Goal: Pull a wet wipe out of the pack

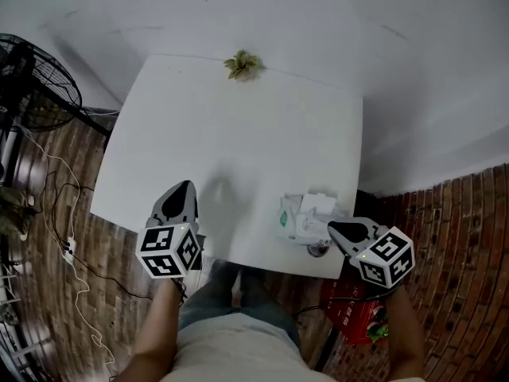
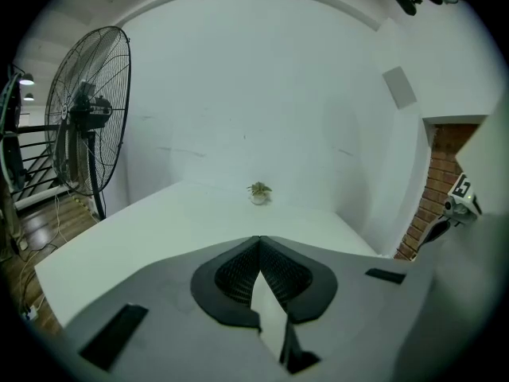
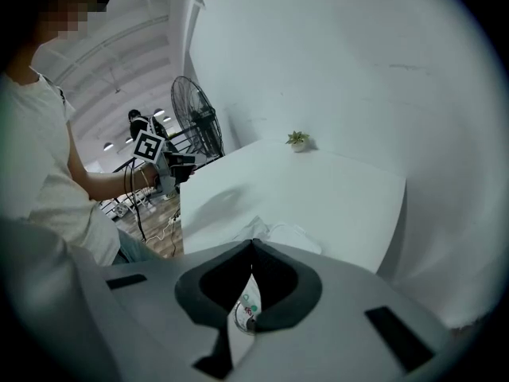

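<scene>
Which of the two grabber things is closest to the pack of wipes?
The right gripper. Its tips are right beside the wipes pack; the left gripper is away over the table's other near corner.

Your table (image 1: 238,134) is a plain white square top, and its far edge runs close to the white wall. Two things lie directly on it. A small green plant (image 1: 242,64) sits at the middle of that far edge. The wipe pack (image 1: 306,217), white with a green mark, lies near your right corner, just inside the near edge and well apart from the plant, with white sheet bunched on top.
</scene>
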`<action>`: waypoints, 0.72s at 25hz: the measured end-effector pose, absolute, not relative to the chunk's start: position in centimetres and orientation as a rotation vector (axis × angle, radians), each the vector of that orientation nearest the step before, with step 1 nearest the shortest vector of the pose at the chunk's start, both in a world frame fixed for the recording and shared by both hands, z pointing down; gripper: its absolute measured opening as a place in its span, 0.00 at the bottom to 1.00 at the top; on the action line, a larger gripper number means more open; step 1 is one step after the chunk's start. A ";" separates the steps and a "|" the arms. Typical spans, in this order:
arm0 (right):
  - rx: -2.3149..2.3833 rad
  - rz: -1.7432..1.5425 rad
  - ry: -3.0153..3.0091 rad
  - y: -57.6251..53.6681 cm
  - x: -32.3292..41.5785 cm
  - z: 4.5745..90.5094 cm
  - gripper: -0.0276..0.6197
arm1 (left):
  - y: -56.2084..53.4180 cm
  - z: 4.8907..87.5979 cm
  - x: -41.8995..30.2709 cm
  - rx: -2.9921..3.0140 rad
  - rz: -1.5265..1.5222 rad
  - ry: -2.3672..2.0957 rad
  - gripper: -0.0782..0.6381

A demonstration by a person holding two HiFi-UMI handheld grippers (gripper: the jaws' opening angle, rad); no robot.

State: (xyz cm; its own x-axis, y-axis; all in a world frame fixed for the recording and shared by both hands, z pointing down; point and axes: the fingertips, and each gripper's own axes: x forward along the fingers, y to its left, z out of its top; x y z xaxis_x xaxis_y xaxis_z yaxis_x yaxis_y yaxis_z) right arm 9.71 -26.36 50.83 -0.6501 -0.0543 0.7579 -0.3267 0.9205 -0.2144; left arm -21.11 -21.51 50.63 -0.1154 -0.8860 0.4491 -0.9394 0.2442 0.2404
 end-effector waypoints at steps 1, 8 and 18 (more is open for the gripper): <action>0.277 0.426 -2.257 -26.4 9.7 50.6 0.05 | -21.7 50.4 -21.1 1.666 0.136 -2.019 0.11; 0.332 0.416 -2.287 -26.8 9.6 48.8 0.05 | -22.9 49.0 -21.1 1.714 0.114 -2.017 0.11; 0.435 0.431 -2.323 -26.8 9.5 47.0 0.05 | -23.6 47.5 -22.0 1.733 0.045 -2.010 0.11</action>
State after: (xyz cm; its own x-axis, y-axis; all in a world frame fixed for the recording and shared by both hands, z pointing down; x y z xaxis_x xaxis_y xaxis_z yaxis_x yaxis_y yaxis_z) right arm 9.46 -26.77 46.97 -0.6816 -0.1838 0.7083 -0.4256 0.8869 -0.1794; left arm -21.98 -23.60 47.52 -0.0804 -0.9233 0.3755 -0.9393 0.1963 0.2814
